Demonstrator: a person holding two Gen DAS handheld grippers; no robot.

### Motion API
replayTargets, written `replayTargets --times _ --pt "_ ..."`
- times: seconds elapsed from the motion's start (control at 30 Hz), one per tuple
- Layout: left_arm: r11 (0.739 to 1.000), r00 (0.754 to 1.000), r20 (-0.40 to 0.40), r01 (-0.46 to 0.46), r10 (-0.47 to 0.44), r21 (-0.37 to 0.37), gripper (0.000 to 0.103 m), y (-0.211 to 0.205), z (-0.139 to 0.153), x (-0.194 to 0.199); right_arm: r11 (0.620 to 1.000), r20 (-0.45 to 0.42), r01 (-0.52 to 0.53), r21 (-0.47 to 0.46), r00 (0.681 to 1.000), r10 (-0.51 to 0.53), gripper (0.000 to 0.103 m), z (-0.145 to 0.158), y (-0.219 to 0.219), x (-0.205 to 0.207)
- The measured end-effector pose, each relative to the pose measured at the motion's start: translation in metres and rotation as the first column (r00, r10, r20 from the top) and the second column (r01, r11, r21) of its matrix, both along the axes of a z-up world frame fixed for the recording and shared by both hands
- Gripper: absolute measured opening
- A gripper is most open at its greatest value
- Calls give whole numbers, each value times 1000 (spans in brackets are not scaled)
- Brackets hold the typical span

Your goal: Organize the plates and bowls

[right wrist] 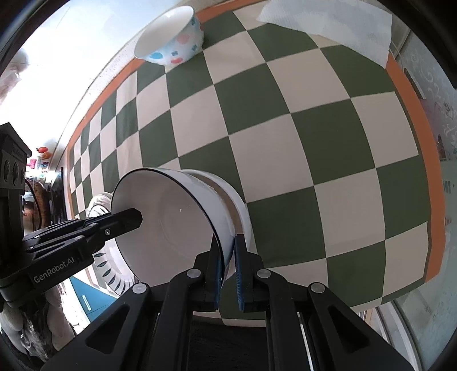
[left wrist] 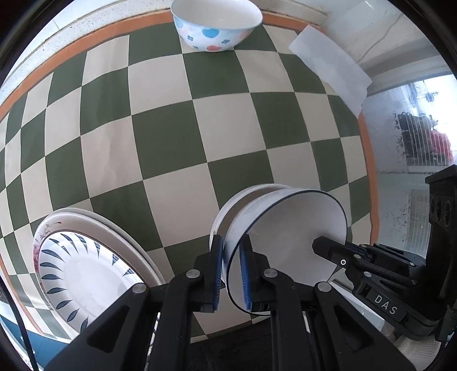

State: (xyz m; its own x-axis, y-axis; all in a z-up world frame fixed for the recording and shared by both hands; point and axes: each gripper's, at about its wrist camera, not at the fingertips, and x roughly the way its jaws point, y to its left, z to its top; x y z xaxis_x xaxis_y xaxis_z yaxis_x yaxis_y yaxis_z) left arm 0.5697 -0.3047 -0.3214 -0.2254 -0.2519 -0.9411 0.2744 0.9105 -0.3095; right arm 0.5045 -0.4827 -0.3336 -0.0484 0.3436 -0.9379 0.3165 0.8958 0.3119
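A white bowl with a dark rim point(left wrist: 291, 228) sits nested in a second white bowl point(left wrist: 228, 211) on the checkered table. My left gripper point(left wrist: 230, 271) is shut on the rim of the dark-rimmed bowl on its left side. My right gripper point(right wrist: 227, 271) is shut on the same bowl's point(right wrist: 171, 222) rim on the opposite side. A stack of plates point(left wrist: 85, 271), the top one with blue leaf marks, lies to the left. A white bowl with blue and red spots point(left wrist: 214, 25) stands at the table's far edge, also in the right wrist view point(right wrist: 171, 40).
A green and cream checkered cloth with an orange border point(left wrist: 171, 128) covers the table. A white paper sheet point(left wrist: 331, 62) lies at the far right corner. A window or glass panel point(left wrist: 414, 142) is to the right of the table.
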Motion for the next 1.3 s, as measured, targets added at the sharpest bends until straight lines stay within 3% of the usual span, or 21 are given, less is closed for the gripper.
replayTargets --times 0.33,0.93,1.13,1.2,1.3 --pt "995 997 38 57 -60 78 9 -10 -9 -9 999 -40 -16 -29 999 15 11 -8 7 -2" --pt "997 999 29 40 -42 63 9 -1 2 -10 999 -41 -42 -19 998 41 11 -7 8 2" --pt "998 993 103 -53 51 21 12 21 43 22 999 23 10 49 1000 -11 11 26 -13 16" --pt "991 985 112 -132 133 -14 24 28 51 49 998 71 24 57 997 -28 11 43 -22 32" --pt "969 965 95 -238 244 -66 29 35 46 99 997 133 29 75 990 -39 16 55 -32 72"
